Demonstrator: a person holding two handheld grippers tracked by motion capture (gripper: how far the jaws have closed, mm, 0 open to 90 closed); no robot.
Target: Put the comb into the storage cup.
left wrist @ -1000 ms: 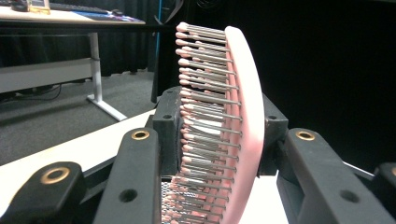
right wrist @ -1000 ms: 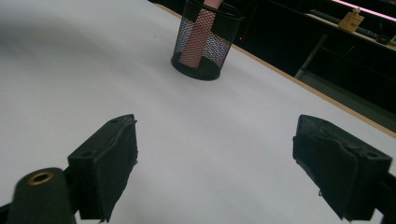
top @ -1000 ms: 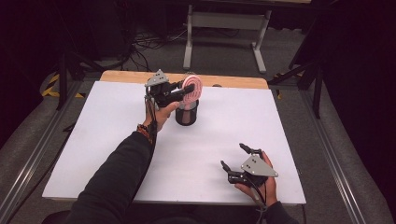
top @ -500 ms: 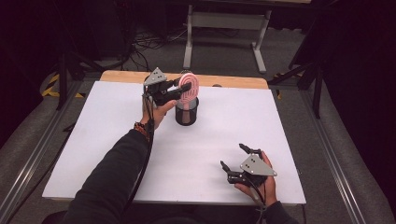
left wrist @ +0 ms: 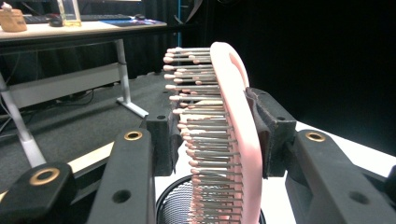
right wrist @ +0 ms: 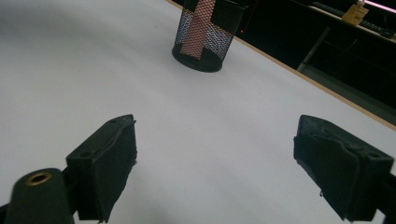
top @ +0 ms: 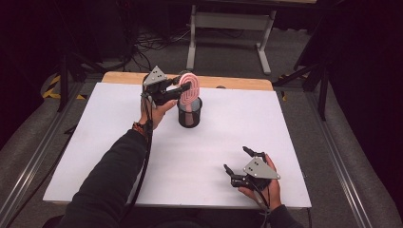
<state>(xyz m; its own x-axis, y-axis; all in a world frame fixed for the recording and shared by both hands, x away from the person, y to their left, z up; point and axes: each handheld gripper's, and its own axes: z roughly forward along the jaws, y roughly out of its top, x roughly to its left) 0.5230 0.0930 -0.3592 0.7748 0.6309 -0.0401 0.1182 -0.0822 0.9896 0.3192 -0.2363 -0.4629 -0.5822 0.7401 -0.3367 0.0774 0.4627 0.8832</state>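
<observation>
— Left tool (top: pixel 183 88) first: what is it doing?

— Its jaws are clamped on the head of a pink hairbrush (top: pixel 189 89), up in the upper middle of the high view. In the left gripper view the brush (left wrist: pixel 231 135) stands upright between the two black pads, bristles facing the left of that frame, and the pads press on it from both sides.

— And where is the brush in relation to the cup?

— Its lower part sits inside a black mesh cup (top: pixel 189 114), which stands on the white desk (top: pixel 95 142) near the far edge, just right of the person's left hand. The cup's rim (left wrist: pixel 173 200) shows at the bottom of the left gripper view, directly beneath the bristles. From the right gripper view you can see pink through the mesh of the cup (right wrist: pixel 208 35) at the top of the frame.

— The right tool (top: pixel 241 161)?

— It rests low at the lower right of the high view, well apart from the cup. Its jaws stand wide apart with nothing between them but bare white desk.
</observation>
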